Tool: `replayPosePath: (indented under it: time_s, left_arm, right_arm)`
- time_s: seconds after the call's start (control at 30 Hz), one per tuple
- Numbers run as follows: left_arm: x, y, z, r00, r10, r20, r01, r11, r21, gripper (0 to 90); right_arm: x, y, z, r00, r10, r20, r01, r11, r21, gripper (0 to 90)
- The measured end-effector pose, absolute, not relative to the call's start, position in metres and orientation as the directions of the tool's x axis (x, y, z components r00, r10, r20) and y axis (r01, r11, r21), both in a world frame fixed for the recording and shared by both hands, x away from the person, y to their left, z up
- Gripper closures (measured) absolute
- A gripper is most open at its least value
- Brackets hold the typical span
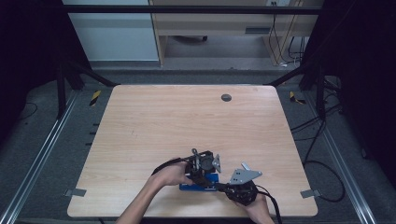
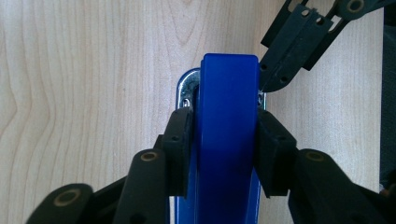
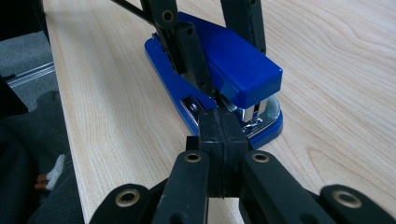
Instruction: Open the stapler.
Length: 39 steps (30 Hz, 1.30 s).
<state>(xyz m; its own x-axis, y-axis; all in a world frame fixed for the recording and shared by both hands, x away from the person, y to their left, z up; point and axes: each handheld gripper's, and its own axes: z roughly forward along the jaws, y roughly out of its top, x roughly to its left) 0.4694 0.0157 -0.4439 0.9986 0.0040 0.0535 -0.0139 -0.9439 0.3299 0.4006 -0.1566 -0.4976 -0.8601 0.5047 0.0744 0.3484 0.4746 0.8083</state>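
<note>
While left tool [image 2: 224, 140] clamps stapler [image 2: 227, 93], right pinched.

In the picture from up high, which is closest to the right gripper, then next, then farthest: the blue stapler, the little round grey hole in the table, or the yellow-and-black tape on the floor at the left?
From the right gripper:
1. Blue stapler, just left of it.
2. Round grey hole, at the table's far edge.
3. Yellow-and-black tape, on the floor past the far-left corner.

Lab test bay: lone wooden table [image 1: 140, 121] inside black frame [image 1: 187, 9], floor rails [image 1: 37, 158], loose cables [image 1: 322, 140].

Wooden table [image 1: 154, 121], grey grommet [image 1: 226, 97] near far edge.
</note>
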Motion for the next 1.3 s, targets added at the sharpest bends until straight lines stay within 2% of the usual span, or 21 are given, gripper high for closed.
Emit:
replayPosePath:
  time_s: [0.13, 0.9, 1.3]
  left_arm:
    - [0.4700, 0.0144, -0.4448, 0.999, -0.006, 0.053, -0.023, -0.946, 0.324, 64.3]
    - [0.4705, 0.0143, -0.4451, 0.999, -0.013, 0.045, -0.028, -0.945, 0.327, 65.1]
    - [0.4715, 0.0145, -0.4449, 0.999, -0.024, 0.039, -0.035, -0.946, 0.324, 65.4]
  right_arm:
    - [0.4012, -0.1566, -0.4977, -0.860, 0.505, 0.075, 0.347, 0.470, 0.811, 90.0]
    - [0.4040, -0.1539, -0.5018, -0.847, 0.526, 0.078, 0.354, 0.449, 0.820, 90.0]
    - [0.4032, -0.1531, -0.5042, -0.830, 0.545, 0.120, 0.388, 0.409, 0.826, 90.0]
